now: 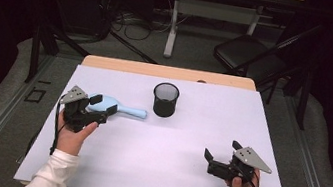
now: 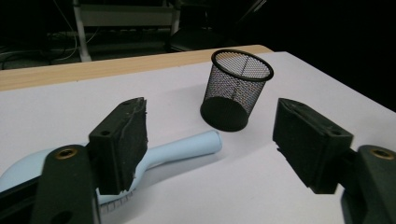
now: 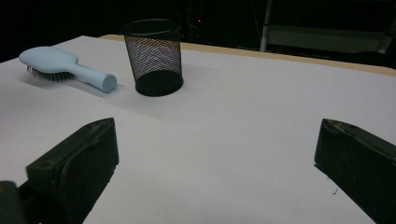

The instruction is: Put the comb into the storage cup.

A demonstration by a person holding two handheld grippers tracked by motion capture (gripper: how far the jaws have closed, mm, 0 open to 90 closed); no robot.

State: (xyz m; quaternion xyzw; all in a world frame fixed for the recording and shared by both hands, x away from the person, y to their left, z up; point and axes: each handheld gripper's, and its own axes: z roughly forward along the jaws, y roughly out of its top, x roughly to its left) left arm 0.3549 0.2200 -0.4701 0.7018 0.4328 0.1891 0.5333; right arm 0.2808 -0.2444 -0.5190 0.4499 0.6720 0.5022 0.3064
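A light blue hairbrush (image 1: pixel 124 110) lies on the white table top (image 1: pixel 172 140) at the left, handle pointing right toward a black mesh cup (image 1: pixel 165 99). My left gripper (image 1: pixel 102 105) is over the brush's head and neck with its jaws apart. In the left gripper view the brush (image 2: pixel 187 147) sits low behind the left jaw, and neither pad presses on it; the cup (image 2: pixel 236 88) stands beyond. My right gripper (image 1: pixel 222 150) rests near the front right, jaws wide with nothing between them. The right gripper view shows the brush (image 3: pixel 65 65) bristles down and the cup (image 3: pixel 154 56) upright.
A bare wooden strip (image 1: pixel 168 72) runs along the table's far edge. Beyond it stand a white table leg (image 1: pixel 171 28), loose cables (image 1: pixel 130 22) on the floor and a dark chair (image 1: pixel 247 53). Open white surface lies between the two grippers.
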